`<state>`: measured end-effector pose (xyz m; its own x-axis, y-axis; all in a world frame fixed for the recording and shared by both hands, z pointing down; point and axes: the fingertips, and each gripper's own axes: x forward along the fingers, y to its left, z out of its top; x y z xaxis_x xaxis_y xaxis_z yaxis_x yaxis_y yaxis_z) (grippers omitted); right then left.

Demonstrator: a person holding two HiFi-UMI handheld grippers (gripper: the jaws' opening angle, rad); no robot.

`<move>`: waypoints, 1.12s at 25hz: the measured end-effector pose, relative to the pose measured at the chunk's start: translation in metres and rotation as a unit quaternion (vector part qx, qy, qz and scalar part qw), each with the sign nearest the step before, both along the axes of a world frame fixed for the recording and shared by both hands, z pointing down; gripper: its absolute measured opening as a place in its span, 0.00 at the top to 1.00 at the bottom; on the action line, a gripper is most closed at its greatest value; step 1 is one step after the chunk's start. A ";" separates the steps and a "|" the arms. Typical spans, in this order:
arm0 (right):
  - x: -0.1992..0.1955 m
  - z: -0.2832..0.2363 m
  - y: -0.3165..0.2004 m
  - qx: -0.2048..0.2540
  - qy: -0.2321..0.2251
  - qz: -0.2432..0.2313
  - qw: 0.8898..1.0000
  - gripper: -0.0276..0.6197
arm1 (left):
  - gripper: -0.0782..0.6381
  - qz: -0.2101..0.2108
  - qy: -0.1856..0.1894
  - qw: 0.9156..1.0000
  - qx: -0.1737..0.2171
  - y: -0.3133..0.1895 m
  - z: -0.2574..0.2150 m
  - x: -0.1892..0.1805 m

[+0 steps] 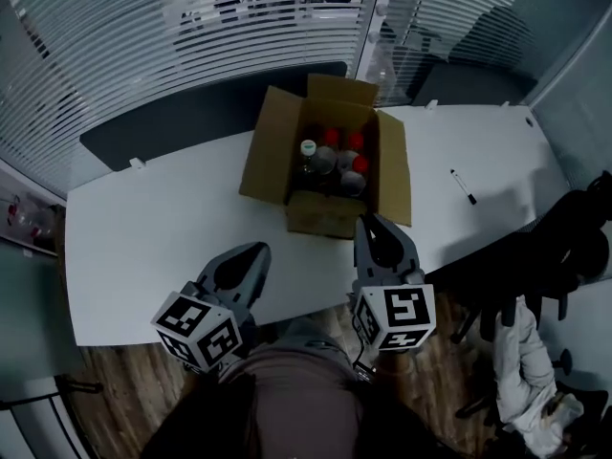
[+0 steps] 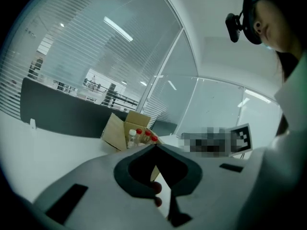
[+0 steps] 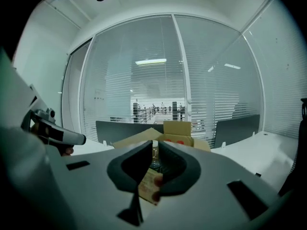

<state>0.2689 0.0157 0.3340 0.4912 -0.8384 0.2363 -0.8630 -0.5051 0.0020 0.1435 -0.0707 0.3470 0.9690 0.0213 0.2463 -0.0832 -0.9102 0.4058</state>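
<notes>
Bottles, mostly red-capped with one white-capped bottle, are stood upright in an open cardboard box on the middle of the white table. The box's flaps are spread, and its long axis is laid away from the person, slanted slightly rightwards. The left gripper is held over the table's near edge, clenched on nothing, while the right gripper, just before the box's near wall, is kept a slit apart and empty.
</notes>
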 end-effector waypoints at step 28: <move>0.116 0.070 -0.064 -0.138 -0.041 -0.018 0.989 0.73 | 0.88 -0.064 -0.046 0.997 -0.016 -0.065 0.018 0.038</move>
